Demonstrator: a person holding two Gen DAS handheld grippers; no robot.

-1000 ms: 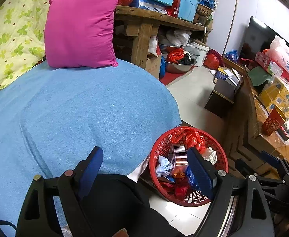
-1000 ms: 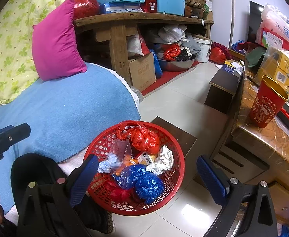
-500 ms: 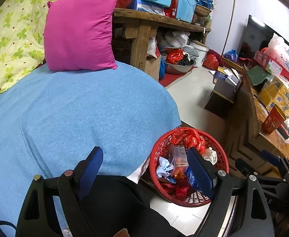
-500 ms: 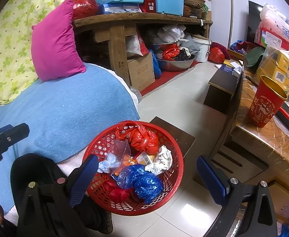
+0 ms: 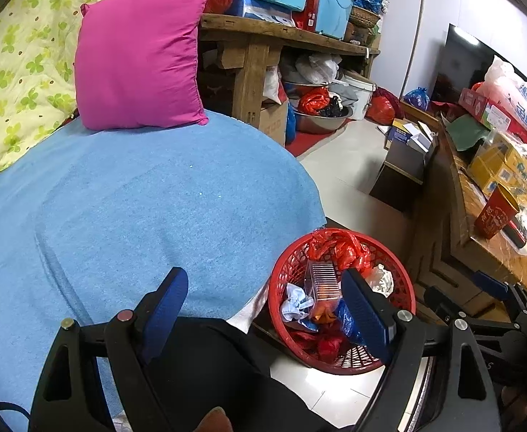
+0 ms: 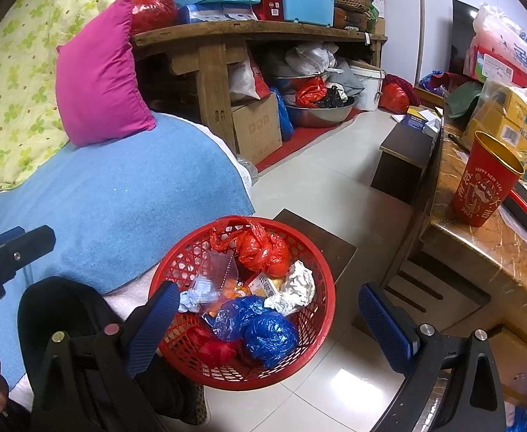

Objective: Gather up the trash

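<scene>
The basket (image 6: pixel 326 288) is full of trash (image 6: pixel 263 327). Both tongs, left (image 5: pixel 263 309) and right (image 6: pixel 274 318), gape wide, holding nothing. The job looks nearly done.

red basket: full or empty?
Partly full. The red basket holds a tied red bag, blue bags, crumpled paper and a clear packet.

Between the right gripper's (image 6: pixel 267 324) jaws sits a basket (image 6: pixel 321 284) of glossy red plastic lattice, filled with crinkled shiny plastic bags (image 6: pixel 263 327), crumpled foil-like paper (image 6: pixel 295 288) and a clear plastic box (image 6: pixel 216 273). Both grippers have ribbed matt blue pads on black matt plastic frames. Beyond the left gripper's (image 5: pixel 263 309) jaws lies a bed cover (image 5: pixel 137 208) of rough blue cloth, with a smooth magenta cloth pillow (image 5: pixel 137 57). The floor (image 6: pixel 321 187) is glossy tile. Right of the jaws, a polished stone-look bench (image 6: pixel 479 244) holds a glossy red cup (image 6: pixel 482 183).
</scene>
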